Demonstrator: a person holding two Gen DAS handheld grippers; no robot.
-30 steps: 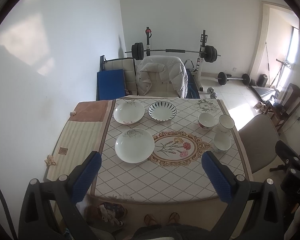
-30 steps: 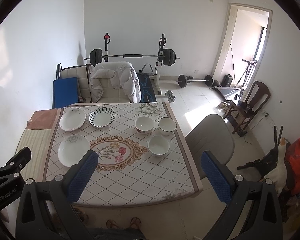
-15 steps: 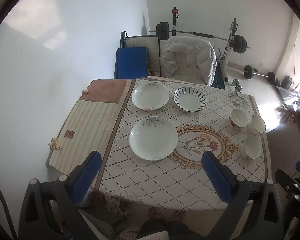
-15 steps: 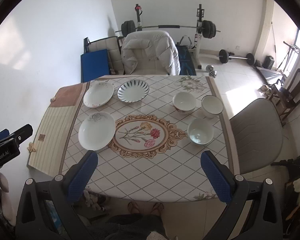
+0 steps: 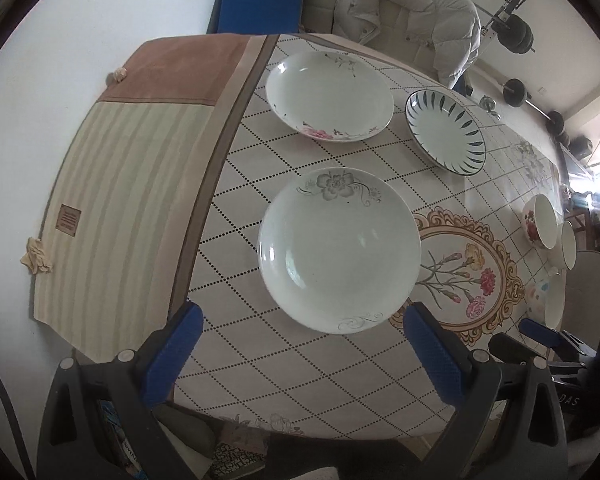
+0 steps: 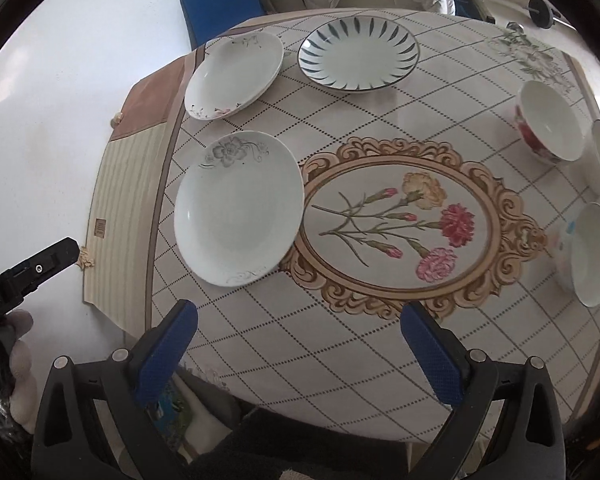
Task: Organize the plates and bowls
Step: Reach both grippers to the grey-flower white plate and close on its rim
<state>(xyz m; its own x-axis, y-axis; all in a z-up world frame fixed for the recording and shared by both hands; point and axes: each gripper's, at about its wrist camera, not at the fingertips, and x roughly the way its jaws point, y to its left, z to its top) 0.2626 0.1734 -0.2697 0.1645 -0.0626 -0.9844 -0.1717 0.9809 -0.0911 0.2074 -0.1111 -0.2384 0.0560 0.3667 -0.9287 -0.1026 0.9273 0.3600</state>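
Only readable bit: white letters "DAS" on the black plastic gripper body (image 5: 568, 398) at the left view's right edge.

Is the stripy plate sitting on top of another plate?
No, the stripy plate lies alone on the tablecloth, apart from the others.

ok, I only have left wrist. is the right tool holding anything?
Observer: No. The right tool is open, with nothing between its fingers.
Operator: Bowls on the right are squashed at my edge. Anything in them?
Observer: The red-flowered bowl is upright and empty inside.
Operator: And the nearest one?
Observer: The nearest bowl is empty too, standing apart from the red-flowered one.
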